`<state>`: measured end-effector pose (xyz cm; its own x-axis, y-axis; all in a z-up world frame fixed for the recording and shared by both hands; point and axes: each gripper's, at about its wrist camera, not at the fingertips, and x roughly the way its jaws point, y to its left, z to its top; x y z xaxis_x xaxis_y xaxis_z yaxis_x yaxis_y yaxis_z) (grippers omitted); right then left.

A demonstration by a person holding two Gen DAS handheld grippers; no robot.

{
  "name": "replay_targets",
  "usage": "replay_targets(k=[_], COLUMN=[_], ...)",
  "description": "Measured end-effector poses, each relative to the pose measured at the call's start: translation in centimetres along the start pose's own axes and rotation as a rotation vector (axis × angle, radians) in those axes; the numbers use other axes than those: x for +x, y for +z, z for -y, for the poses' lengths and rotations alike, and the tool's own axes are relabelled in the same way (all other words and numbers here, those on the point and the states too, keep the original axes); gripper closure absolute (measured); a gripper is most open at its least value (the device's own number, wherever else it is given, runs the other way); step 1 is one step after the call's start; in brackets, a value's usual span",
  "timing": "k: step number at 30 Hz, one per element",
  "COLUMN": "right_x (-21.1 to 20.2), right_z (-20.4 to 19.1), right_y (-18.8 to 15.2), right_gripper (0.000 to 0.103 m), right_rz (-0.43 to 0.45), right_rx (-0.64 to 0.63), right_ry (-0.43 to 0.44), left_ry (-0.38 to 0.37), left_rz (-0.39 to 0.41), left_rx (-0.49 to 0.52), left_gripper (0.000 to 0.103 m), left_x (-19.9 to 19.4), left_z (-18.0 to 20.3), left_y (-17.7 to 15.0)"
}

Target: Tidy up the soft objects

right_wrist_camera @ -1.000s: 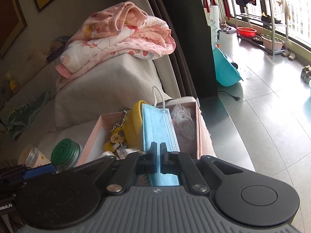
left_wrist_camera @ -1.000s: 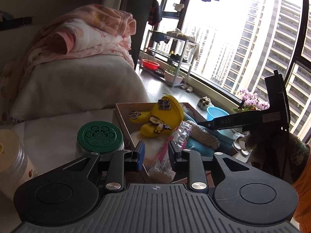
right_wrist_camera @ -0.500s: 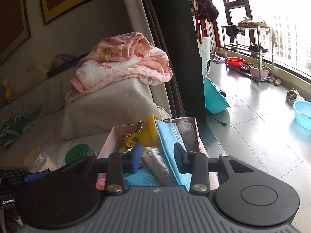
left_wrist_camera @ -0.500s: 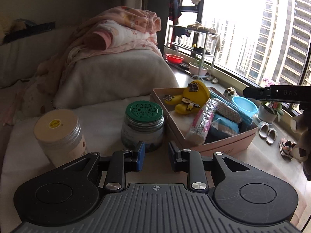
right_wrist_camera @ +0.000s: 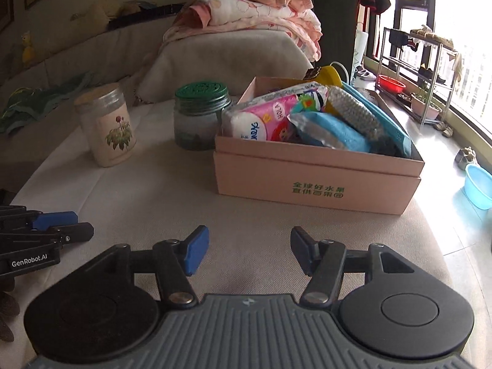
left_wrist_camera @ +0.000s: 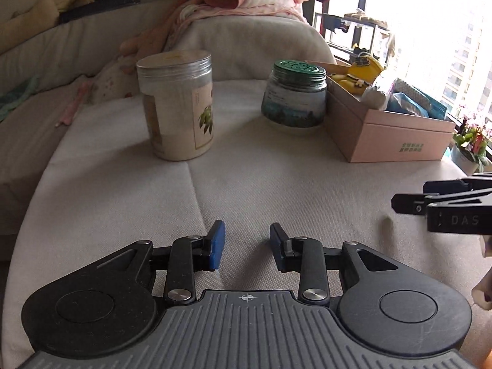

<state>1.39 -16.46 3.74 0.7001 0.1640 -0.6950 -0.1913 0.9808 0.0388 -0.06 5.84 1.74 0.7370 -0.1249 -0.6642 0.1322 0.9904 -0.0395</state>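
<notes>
A pink cardboard box (right_wrist_camera: 316,181) stands on the beige cushion, packed with soft things: a pink tissue pack (right_wrist_camera: 264,120), a blue packet (right_wrist_camera: 332,129), a blue face mask (right_wrist_camera: 387,126) and a yellow item (right_wrist_camera: 330,75). The box also shows in the left wrist view (left_wrist_camera: 390,138). My left gripper (left_wrist_camera: 246,244) is open and empty, low over the cushion, well in front of the box. My right gripper (right_wrist_camera: 246,250) is open and empty, in front of the box.
A cream jar with a silver lid (left_wrist_camera: 176,107) and a glass jar with a green lid (left_wrist_camera: 295,95) stand left of the box. Folded pink blankets (right_wrist_camera: 255,9) lie on a cushion behind. The floor drops away on the right, with a blue basin (right_wrist_camera: 478,186).
The right gripper let go of the blue face mask, which now lies in the box, and opened. Both grippers pulled back from the box and now sit low over the cushion.
</notes>
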Motion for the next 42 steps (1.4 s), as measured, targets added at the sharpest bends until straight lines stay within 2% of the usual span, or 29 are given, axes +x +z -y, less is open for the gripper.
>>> replay_targets(k=[1,2,4,6,11,13,16,42], right_x=[0.5,0.6,0.5,0.6,1.0,1.2,1.3,1.5], right_z=[0.0,0.0,-0.3,0.2,0.9,1.1,1.4,1.5], right_y=[-0.2,-0.5,-1.0,-1.3,-1.1,-1.4,-1.8,-1.7], right_gripper=[0.044,0.04,0.034,0.027,0.014,0.01,0.009,0.006], right_rz=[-0.025,-0.012,0.005,0.023,0.026,0.048,0.077,0.074], right_rx=[0.007,0.001,-0.013,0.008,0.014,0.022,0.043,0.047], right_ry=[-0.001,-0.005,-0.032,-0.039,-0.051,-0.065,-0.073,-0.082], left_ry=[-0.005,0.0,0.019,0.039,0.102,0.106,0.117,0.116], left_rz=[0.005,0.008,0.015,0.025,0.051,0.058,0.07,0.07], left_rx=[0.002,0.014,0.038,0.027,-0.015,-0.019,-0.016,-0.024], left_gripper=[0.051,0.047,0.032,0.028,0.028,0.028,0.028,0.028], left_x=[0.2,0.3,0.8,1.2,1.6,1.7,1.8,1.8], left_z=[0.4,0.9,2.1,2.8,4.0,4.5,5.0,4.9], left_y=[0.0,0.0,-0.1,-0.1,-0.1,-0.1,-0.2,-0.2])
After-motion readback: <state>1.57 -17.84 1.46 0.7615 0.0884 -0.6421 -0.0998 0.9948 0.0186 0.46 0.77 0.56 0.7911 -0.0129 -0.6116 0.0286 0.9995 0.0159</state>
